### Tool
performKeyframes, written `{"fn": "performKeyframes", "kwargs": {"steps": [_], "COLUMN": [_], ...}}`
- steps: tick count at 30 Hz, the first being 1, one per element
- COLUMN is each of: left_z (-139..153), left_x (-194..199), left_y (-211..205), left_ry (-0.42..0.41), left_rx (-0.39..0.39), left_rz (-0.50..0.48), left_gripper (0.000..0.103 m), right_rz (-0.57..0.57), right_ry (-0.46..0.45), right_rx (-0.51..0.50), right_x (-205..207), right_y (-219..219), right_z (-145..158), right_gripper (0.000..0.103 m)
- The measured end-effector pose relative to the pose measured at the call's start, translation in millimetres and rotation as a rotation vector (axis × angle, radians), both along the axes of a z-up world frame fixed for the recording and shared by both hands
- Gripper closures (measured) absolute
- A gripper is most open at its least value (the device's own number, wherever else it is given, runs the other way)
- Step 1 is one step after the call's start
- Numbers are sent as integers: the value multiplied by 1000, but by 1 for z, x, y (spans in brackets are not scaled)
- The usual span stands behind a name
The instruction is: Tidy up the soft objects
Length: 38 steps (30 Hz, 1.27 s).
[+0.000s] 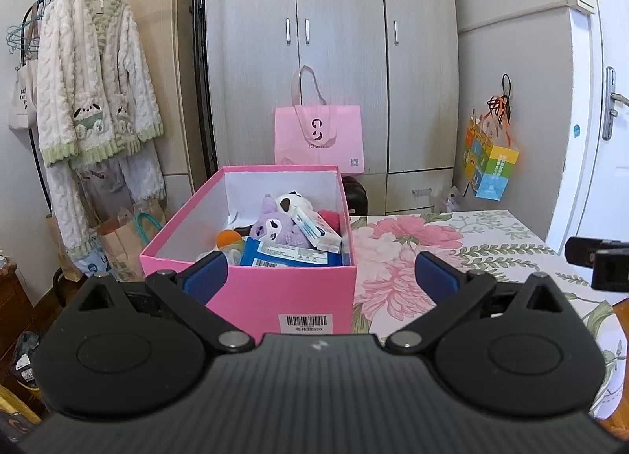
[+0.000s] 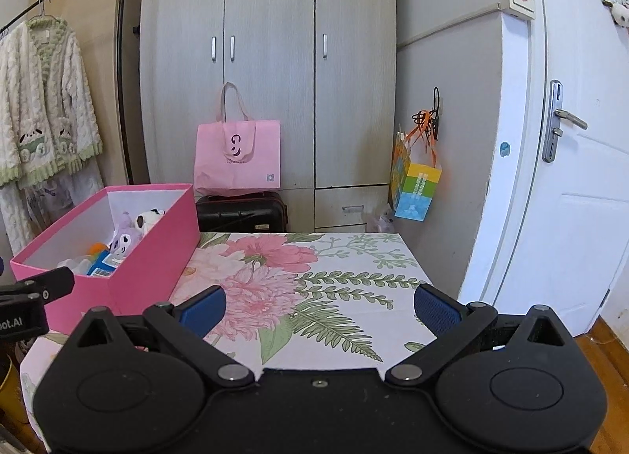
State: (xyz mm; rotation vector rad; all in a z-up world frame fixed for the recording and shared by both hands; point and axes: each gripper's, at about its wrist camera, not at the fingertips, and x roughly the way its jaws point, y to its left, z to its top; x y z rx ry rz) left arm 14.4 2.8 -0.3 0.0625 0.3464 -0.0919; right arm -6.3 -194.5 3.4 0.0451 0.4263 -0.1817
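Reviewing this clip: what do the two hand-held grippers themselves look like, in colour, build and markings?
Both match. The left hand-held gripper and right hand-held gripper have matte black ribbed bodies, rounded side housings, black linkage arms with silver pivot pins, and blue textured finger pads. The left body bears a small pale logo. No cables or sleeves show.

wardrobe (image 2: 271,60) | pink tote bag (image 2: 240,157) | suitcase (image 2: 241,212) | door (image 2: 570,139) | hanging cardigan (image 1: 92,72)

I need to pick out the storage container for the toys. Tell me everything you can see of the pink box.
The pink box is a rectangular, lidless box that looks like cardboard, pink outside and white inside. A white barcode label sits low on its near end. It stands upright at the left edge of the floral table, holding a purple plush, a black-and-white plush, blue packets and an orange item. Neither gripper touches it.
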Motion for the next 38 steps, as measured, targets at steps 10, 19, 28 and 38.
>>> {"fn": "performKeyframes", "kwargs": {"steps": [10,19,28,38], "left_z": [-1,-2,-7,-6], "left_x": [0,-4,-2,-4], "left_y": [4,4,8,10], "left_ry": [4,8,41,38], "left_rx": [-16,-5,-19,-28], "left_rz": [9,4,1,2], "left_gripper": [0,0,0,0], "right_rz": [-7,2,2,-2], "right_ry": [-38,-55,-42,-26], "right_rx": [-40,-66,-71,-61], "right_x": [-3,-9,-10,-8], "right_y": [9,19,22,23], "right_z": [-5,-7,-7,-8], "right_gripper": [0,0,0,0]}}
